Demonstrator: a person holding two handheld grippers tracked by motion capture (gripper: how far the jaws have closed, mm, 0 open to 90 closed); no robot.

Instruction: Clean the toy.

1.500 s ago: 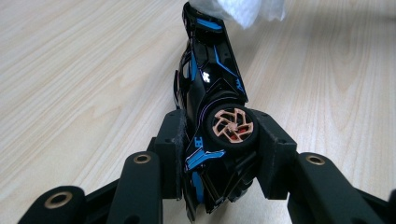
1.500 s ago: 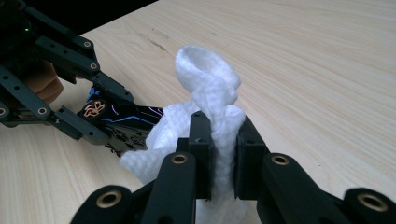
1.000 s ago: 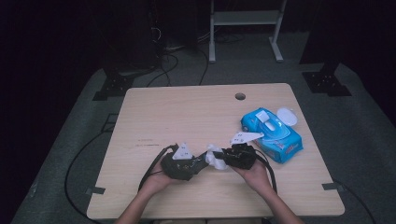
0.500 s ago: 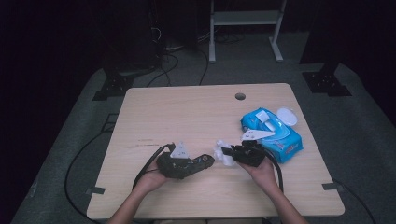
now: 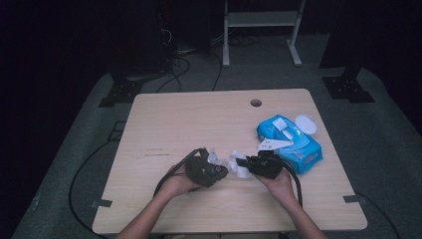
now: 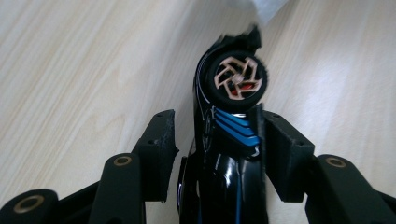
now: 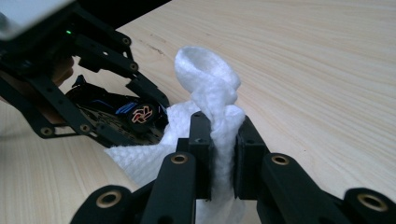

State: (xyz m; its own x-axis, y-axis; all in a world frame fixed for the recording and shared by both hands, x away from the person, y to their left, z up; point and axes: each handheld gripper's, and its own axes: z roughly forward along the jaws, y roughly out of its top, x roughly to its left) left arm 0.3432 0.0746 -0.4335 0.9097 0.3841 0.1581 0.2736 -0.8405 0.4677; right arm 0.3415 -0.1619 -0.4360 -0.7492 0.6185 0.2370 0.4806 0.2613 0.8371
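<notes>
Left gripper view alone shows the toy car [image 6: 229, 140], seemingly loose between fingers.

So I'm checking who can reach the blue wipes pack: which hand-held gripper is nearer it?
Right. The right hand-held gripper, clamping a white wipe, sits right beside the blue wipes pack; the left hand-held gripper, with the toy car, is farther left.

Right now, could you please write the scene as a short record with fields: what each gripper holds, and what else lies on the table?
left gripper: a black toy car with blue stripes stands between its jaws; the right pad touches it, a gap shows at the left pad; the jaws have just been opening
right gripper: shut on a white wipe, bunched upright between the pads
wipe and car: close together near the front middle of the table
also on table: a blue wipe pack, lid open, at the right
</notes>
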